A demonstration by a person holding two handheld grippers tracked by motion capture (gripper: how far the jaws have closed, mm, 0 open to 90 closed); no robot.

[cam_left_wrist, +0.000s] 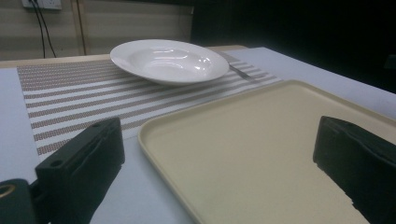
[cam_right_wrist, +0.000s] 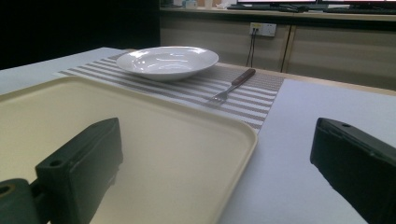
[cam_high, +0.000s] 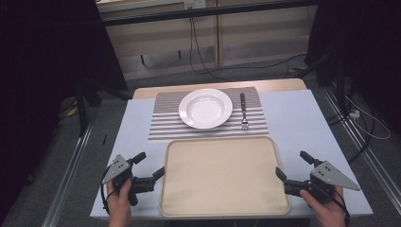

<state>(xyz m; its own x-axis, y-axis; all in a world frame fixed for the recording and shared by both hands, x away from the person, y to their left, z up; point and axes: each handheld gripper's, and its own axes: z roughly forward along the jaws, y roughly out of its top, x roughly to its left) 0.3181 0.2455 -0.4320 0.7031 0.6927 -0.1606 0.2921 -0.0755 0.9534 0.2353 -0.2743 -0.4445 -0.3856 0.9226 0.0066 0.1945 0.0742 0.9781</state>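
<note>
A person's two hands each held a black two-jaw gripper low over the near end of a pale blue table (cam_high: 293, 113). The left gripper (cam_high: 150, 165) and the right gripper (cam_high: 292, 163) both had their jaws spread wide, with nothing between them. Between the two grippers lay a beige tray (cam_high: 224, 176), bare, its left and right rims just beside the jaw tips. Beyond the tray, farther from both grippers, a striped placemat (cam_high: 163, 125) carried a white plate (cam_high: 205, 108). A fork (cam_high: 243, 110) with a dark handle lay just right of the plate, tines towards the tray.
</note>
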